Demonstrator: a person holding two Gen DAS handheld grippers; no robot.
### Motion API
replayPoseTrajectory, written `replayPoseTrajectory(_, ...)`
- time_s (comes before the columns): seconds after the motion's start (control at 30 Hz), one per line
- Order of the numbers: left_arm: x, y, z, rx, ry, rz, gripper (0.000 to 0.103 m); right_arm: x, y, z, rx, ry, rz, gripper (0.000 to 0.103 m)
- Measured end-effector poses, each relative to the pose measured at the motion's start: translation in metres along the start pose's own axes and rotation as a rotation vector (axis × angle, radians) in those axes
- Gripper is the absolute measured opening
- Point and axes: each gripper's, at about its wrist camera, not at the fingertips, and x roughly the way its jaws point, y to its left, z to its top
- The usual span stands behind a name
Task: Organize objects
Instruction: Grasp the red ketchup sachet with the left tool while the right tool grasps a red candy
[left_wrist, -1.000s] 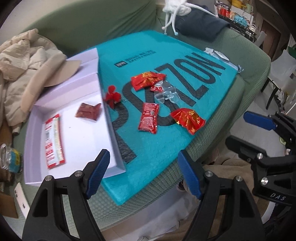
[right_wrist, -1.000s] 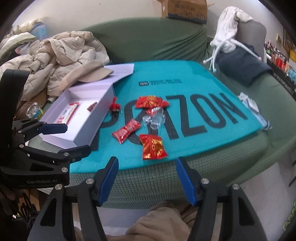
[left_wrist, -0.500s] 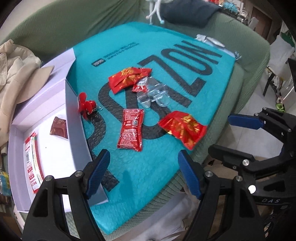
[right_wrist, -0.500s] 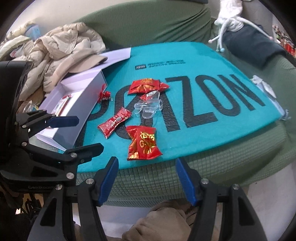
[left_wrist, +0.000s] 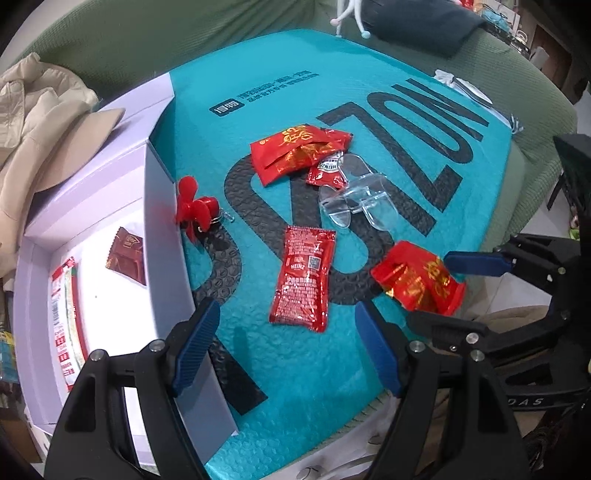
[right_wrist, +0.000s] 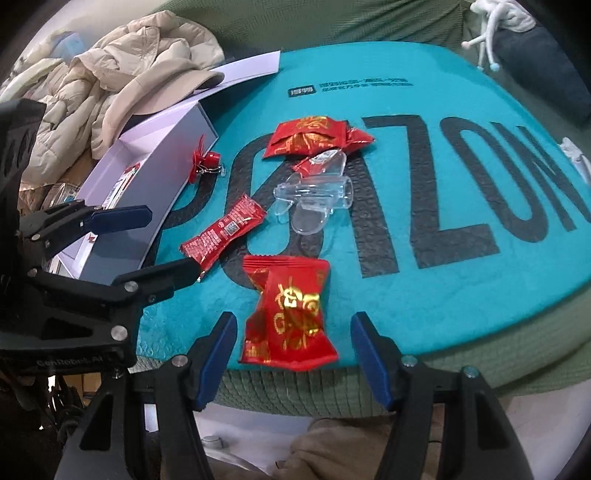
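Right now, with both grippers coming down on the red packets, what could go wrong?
1. The right gripper, closing, straddles the candy packet at the mat's front edge; a nudge could push it off.
2. The left gripper sits close to the box wall and might bump it.
3. The ketchup packet lies flat, so fingers may slide over it.

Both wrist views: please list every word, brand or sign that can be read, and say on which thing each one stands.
"HEINZ": on the long ketchup sachet.
"HEINZ": on the small ketchup sachet.
"ZON": big black letters on the teal mailer bag; the letters before them are partly covered.
"DAS": on the right gripper body.
"GenRobot.AI": on the left gripper body, blurred.
Gold characters on the red candy packets, small print on the mailer, and the packets in the white box: unreadable.
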Motion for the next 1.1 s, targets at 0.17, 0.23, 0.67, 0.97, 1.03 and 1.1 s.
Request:
replayPoseTrajectory(0.17,0.009,-0.006,0.004,-0.023,0.005,-0.026,0.075,-0.001,-0.010,0.005,-0.007,-0.008,0.017,0.050)
replayPoseTrajectory(0.23,0.013,-0.008,0.007,-0.029,0.007,-0.032,0.075,-0.002,-0.015,0.007,-0.006,-0.012,0.006,0.050)
replayPoseTrajectory(0.67,0.010,-0.026,0.025,-0.013,-0.031,-0.014,0.061,-0.010,-0.049,0.020,-0.038,-0.005,0.004,0.050)
replayPoseTrajectory(0.97,0.040,-0.017,0.020,-0.088,0.053,0.017,0.061,-0.005,-0.061,0.028,-0.098,0.016,0.036,0.050)
replayPoseTrajectory(1.03,0.042,-0.017,0.021,-0.095,0.052,0.017,0.060,-0.003,-0.065,0.031,-0.105,0.019,0.047,0.051)
replayPoseTrajectory(1.1,0.043,-0.018,0.023,-0.096,0.047,0.017,0.052,-0.002,-0.067,0.034,-0.118,0.023,0.054,0.051)
